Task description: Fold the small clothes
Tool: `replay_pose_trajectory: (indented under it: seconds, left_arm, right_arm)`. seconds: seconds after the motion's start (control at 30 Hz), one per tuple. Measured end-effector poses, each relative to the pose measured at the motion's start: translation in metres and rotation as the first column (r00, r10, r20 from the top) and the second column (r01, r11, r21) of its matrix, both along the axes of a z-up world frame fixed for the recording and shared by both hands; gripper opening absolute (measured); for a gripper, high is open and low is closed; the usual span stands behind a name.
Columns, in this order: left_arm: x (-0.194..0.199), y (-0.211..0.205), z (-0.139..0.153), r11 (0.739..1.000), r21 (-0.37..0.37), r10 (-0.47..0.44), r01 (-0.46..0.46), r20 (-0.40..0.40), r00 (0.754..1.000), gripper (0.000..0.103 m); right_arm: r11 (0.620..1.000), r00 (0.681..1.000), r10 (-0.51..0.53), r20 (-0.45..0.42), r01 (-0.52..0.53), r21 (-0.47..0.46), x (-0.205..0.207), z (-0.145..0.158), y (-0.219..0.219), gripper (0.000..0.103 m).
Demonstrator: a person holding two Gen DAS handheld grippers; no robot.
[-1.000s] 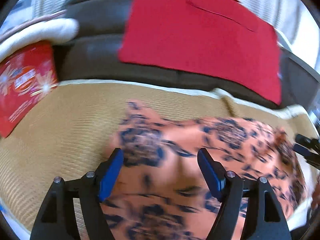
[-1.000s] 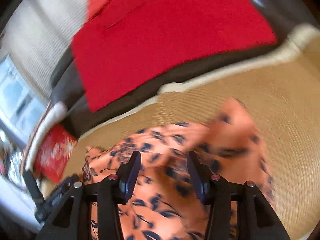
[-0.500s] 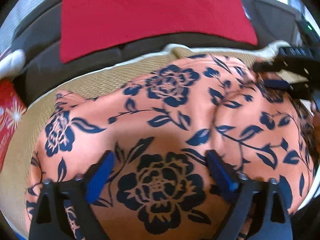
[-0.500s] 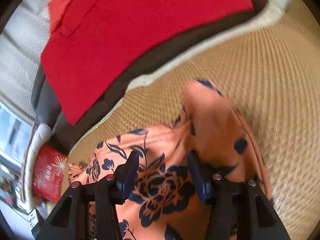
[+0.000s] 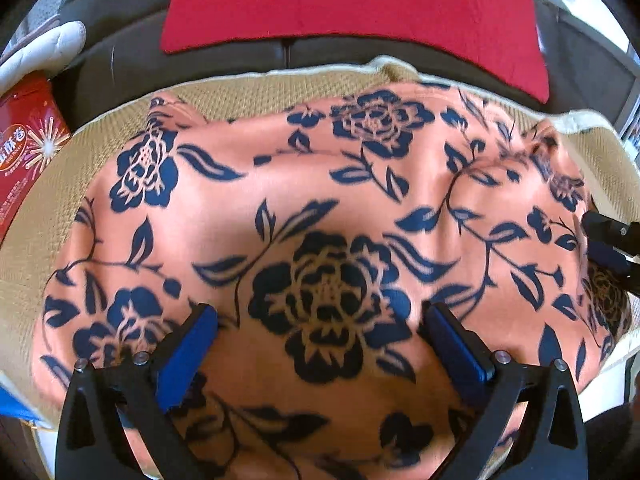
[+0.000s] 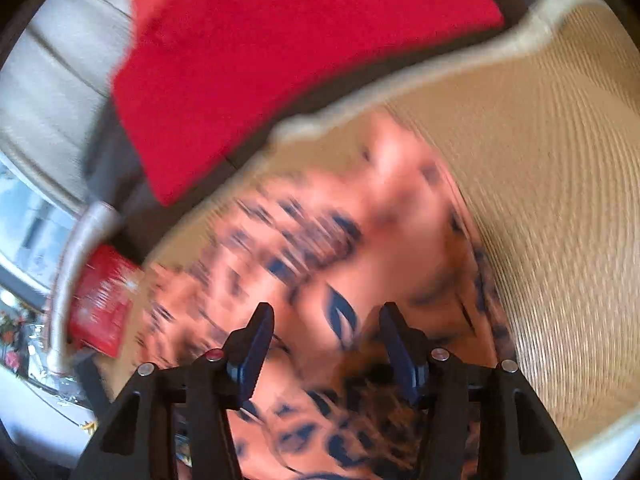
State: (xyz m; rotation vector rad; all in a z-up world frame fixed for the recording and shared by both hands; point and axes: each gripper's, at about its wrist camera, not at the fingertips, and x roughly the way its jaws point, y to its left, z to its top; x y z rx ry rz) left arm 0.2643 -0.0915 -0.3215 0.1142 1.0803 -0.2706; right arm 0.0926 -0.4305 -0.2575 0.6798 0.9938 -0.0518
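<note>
Garment: salmon-orange fabric garment with a dark navy rose-and-leaf print, spread across the woven tan straw mat; it fills most of the left wrist view.
Garment, far edge: lies near the mat's cream-bound rear border, with a strip of bare mat between them.
Garment, right wrist view: the same print is blurred; a raised fold or corner points toward the mat's rear border.
Left gripper: black frame with 2 blue-padded fingers, jaws spread wide over the garment.
Left gripper, hold: a large printed rose shows in the gap between the pads; nothing is clamped. Whether the pads touch the fabric cannot be told.
Right gripper: black frame with 2 dark blue pads, jaws parted with printed fabric showing between them.
Right gripper, hold: blur prevents confirming contact with the cloth; no pinch is visible.
Right gripper, left wrist view: its black tip appears at the garment's right edge.
Mat: bare woven surface extends to the right of the garment.
Background, cloth: flat red fabric panel lies on the dark grey leather seat back behind the mat.
Background, box: red printed carton with white firework graphics sits at the mat's left edge.
Background, white item: padded white object sits just beyond the carton.
</note>
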Motion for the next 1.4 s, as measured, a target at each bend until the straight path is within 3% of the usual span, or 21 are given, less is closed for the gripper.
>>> replay_pose_trajectory:
  seconds: [0.17,0.33,0.43,0.57,0.67,0.87,0.97,1.07,1.17,1.4]
  left_arm:
    - [-0.006,-0.006,0.011,0.998,0.062,0.038,-0.032,-0.095,0.995,0.103]
    - [-0.026,-0.007,0.046,0.992,0.108,0.066,-0.068,0.024,0.998,0.103]
    - [-0.037,0.0,0.057,0.983,0.153,0.091,-0.104,0.089,0.992,0.103]
    - [-0.034,0.011,0.045,0.963,0.233,0.116,-0.133,0.088,0.989,0.103]
    - [-0.027,0.014,0.013,0.946,0.303,0.124,-0.113,-0.019,0.992,0.103]
    - [-0.033,0.009,0.029,0.95,0.296,0.098,-0.103,0.031,0.995,0.103]
    - [-0.041,0.018,0.047,0.964,0.236,0.106,-0.12,0.069,0.992,0.103]
    - [-0.05,0.034,0.059,0.971,0.186,0.133,-0.147,0.085,0.987,0.103]
    - [-0.056,0.057,0.066,0.973,0.138,0.174,-0.183,0.077,0.982,0.103]
    - [-0.068,0.123,0.064,0.951,0.033,0.306,-0.308,0.05,0.951,0.103]
  right_arm:
    - [0.999,0.998,-0.029,0.058,0.027,0.033,-0.017,0.008,-0.005,0.06]
    - [1.0,0.984,0.011,0.179,-0.008,-0.017,-0.036,0.04,0.014,0.061]
    - [0.998,0.977,0.05,0.208,-0.041,-0.047,-0.038,0.048,0.03,0.061]
    - [0.996,0.99,0.083,0.11,-0.081,-0.025,-0.031,0.03,0.035,0.061]
    - [0.996,0.995,0.092,-0.037,-0.091,0.023,-0.02,-0.001,0.035,0.06]
    - [0.995,0.995,0.098,0.003,-0.098,-0.02,-0.017,0.006,0.044,0.062]
    - [0.996,0.992,0.094,0.086,-0.093,-0.018,-0.018,0.018,0.047,0.062]
    - [0.994,0.984,0.107,0.145,-0.104,-0.03,-0.019,0.03,0.051,0.062]
    - [0.993,0.982,0.121,0.144,-0.119,-0.022,-0.018,0.029,0.061,0.062]
    - [0.987,0.974,0.157,0.161,-0.157,-0.012,-0.019,0.034,0.08,0.062]
